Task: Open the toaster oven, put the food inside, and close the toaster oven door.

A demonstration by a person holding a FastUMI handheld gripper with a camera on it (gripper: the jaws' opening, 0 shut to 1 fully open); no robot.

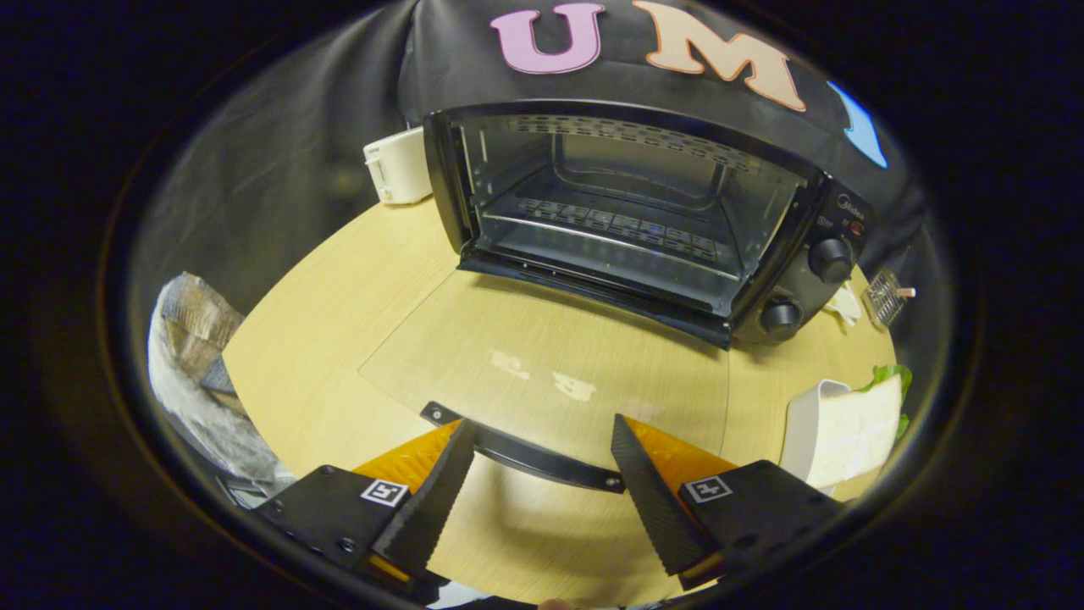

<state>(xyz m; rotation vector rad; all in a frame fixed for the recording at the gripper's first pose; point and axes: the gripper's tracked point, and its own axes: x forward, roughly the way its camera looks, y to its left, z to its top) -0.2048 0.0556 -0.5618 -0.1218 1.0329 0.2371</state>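
Observation:
The black toaster oven stands on the wooden table with its inside showing. Its glass door lies folded down flat toward me, and the table shows through it. The door's black handle runs crosswise right at my fingertips. My gripper is open, one finger on each side of the handle's middle, neither pressing on it. The food, a sandwich with white bread and green lettuce, rests on a white dish to the right of the fingers.
A white appliance stands left of the oven at the back. A small wire rack and white scraps lie right of the oven. A grey and brown bundle sits off the table's left edge.

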